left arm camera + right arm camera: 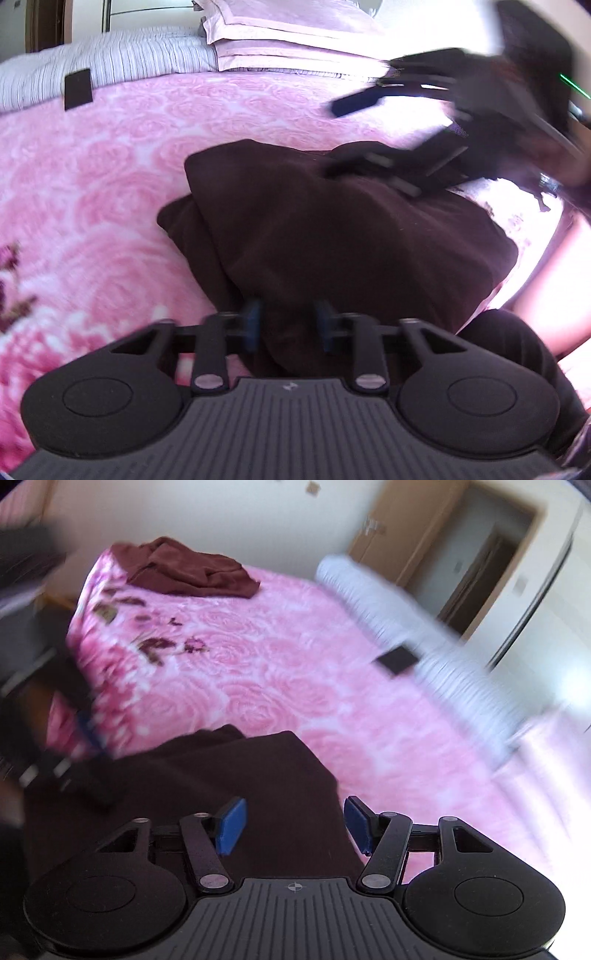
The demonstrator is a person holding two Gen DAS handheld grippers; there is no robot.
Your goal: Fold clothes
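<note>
Pink rose-patterned blanket (280, 672) covers the bed, the biggest thing in both views. At 12 o'clock in the left wrist view sit stacked pale pillows (280, 33), with a striped duvet (110, 62) at 10 o'clock. Dark brown garment (332, 229) lies centred there in a compact, layered bundle on the blanket; a second, maroon garment (184, 568) sits crumpled at 11 o'clock in the right wrist view — well apart. Left claw (286, 326) has its blue pads drawn in on a ridge of the brown cloth, seemingly pinching it. Right claw (293, 825) hangs spread wide above the bundle, holding nothing. The risk, as I judge it: heavy motion blur suggests quick movement, and tugging the pinched ridge could drag the layers askew and undo the bundle.
</note>
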